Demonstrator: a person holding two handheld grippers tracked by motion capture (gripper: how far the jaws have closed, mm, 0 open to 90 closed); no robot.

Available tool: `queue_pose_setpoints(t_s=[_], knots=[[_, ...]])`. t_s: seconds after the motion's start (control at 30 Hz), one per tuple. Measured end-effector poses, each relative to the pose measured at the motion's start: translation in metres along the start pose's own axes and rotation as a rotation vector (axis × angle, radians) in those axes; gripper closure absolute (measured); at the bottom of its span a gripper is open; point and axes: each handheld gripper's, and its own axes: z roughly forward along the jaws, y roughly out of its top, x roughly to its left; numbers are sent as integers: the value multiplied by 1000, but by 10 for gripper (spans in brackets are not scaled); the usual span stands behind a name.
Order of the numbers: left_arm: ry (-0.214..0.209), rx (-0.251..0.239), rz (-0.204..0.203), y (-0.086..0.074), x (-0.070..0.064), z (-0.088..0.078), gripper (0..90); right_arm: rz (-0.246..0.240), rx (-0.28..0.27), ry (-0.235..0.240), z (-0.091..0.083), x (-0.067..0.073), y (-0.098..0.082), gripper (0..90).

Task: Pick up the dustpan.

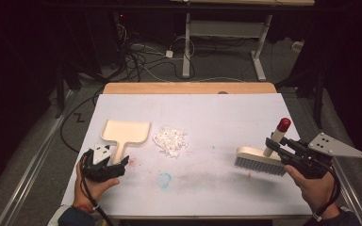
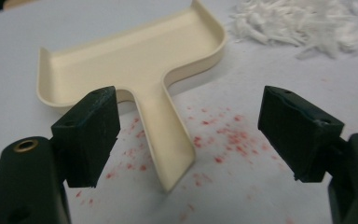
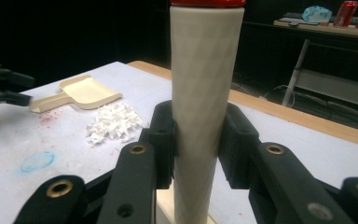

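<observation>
A white-covered tabletop (image 1: 207, 117) carries a cream dustpan (image 1: 125, 133), a pile of white shreds (image 1: 170, 140) and a brush (image 1: 261, 157).

The left hand-held gripper (image 1: 115, 162) sits at the near left of the tabletop, held in the person's left hand (image 1: 92, 186). Its jaws stand wide apart and hold nothing. In the left gripper view the dustpan's handle (image 2: 168, 144) runs down between the two jaws, clear of both, and its end lies flat on the sheet. The pan's scoop (image 2: 135, 60) lies beyond, its open edge facing away from the gripper. Red specks (image 2: 223, 140) dot the surface around the handle, and the shreds (image 2: 303, 23) lie just past the pan's right corner.

The right hand-held gripper (image 1: 277, 143) is at the near right, held in the right hand (image 1: 316, 188). Its jaws are closed on the brush's upright cream handle (image 3: 205, 107), one pad pressing each side, as the right gripper view shows. The handle ends in a red cap (image 1: 283, 124). The brush head (image 1: 259, 153) is near the right edge with its grey bristles (image 1: 259, 165) pointing down; whether they touch the tabletop cannot be told.

The shreds lie just to the right of the dustpan, well apart from the brush. A faint blue smudge (image 1: 165, 179) marks the sheet nearer the person. Beyond the tabletop, cables (image 1: 146, 52) lie on the floor.
</observation>
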Motion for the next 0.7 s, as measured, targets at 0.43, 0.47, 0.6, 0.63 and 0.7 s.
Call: queue_pose_setpoints(t_s=[0.43, 0.47, 0.6, 0.63, 0.7], knots=[[-14, 135, -125, 7, 18, 44, 430, -1, 10, 12, 3, 1, -2, 703], [-9, 138, -129, 8, 20, 45, 466, -3, 12, 15, 3, 2, -2, 703], [-4, 148, -124, 11, 24, 46, 604, -6, 9, 17, 4, 2, -2, 703], [-8, 149, -113, 11, 24, 47, 632, -4, 11, 17, 4, 2, -2, 703], [-14, 147, -115, 11, 25, 47, 635, -4, 14, 18, 4, 2, -2, 703]])
